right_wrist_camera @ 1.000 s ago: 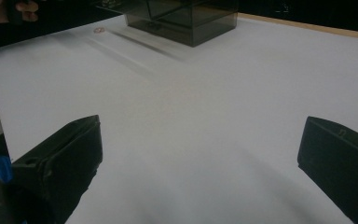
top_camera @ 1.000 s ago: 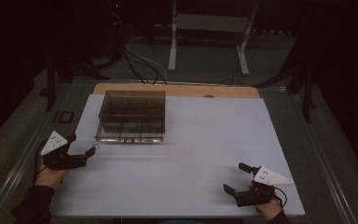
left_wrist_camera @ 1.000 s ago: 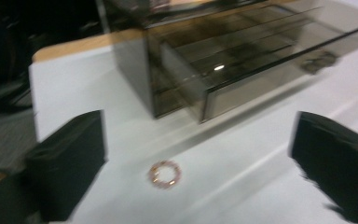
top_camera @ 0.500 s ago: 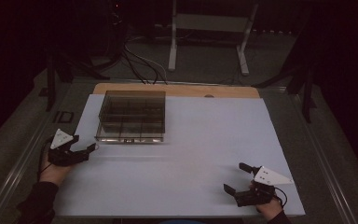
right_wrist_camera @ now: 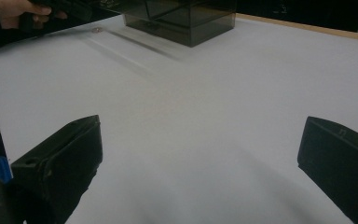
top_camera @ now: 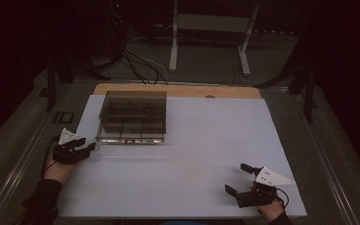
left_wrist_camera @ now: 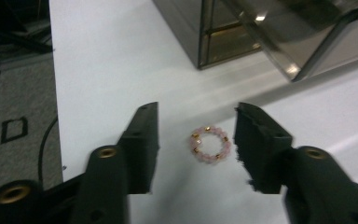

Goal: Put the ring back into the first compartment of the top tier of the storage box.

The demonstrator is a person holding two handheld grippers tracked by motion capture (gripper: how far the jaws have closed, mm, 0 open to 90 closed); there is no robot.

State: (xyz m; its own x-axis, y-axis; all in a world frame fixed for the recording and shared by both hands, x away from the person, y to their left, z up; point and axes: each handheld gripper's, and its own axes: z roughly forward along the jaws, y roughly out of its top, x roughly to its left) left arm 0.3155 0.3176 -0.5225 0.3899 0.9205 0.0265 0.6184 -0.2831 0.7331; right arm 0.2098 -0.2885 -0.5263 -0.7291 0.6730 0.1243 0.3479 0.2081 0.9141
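Observation:
A small ring of pink and gold beads (left_wrist_camera: 209, 144) lies flat on the white table top (top_camera: 192, 140), just in front of the box's near left corner. My left gripper (left_wrist_camera: 198, 109) points down at it with one jaw on each side. The jaws have just been closing, and both pads still stand clear of the beads. From above, the left gripper (top_camera: 88, 144) sits at the table's left edge in a hand. My right gripper (top_camera: 236, 178) rests near the front right, its jaws wide apart over bare table (right_wrist_camera: 203, 126).
A smoky transparent box with compartments (top_camera: 132, 117) stands at the back left, close to the bead ring (right_wrist_camera: 96, 30). A wooden strip (top_camera: 178, 89) runs along the far edge of the table. Beyond it are cables and a metal stand on the floor.
The left gripper has shifted a little right and sunk toward the table, and its jaws have narrowed around the bead ring. The right gripper has kept still.

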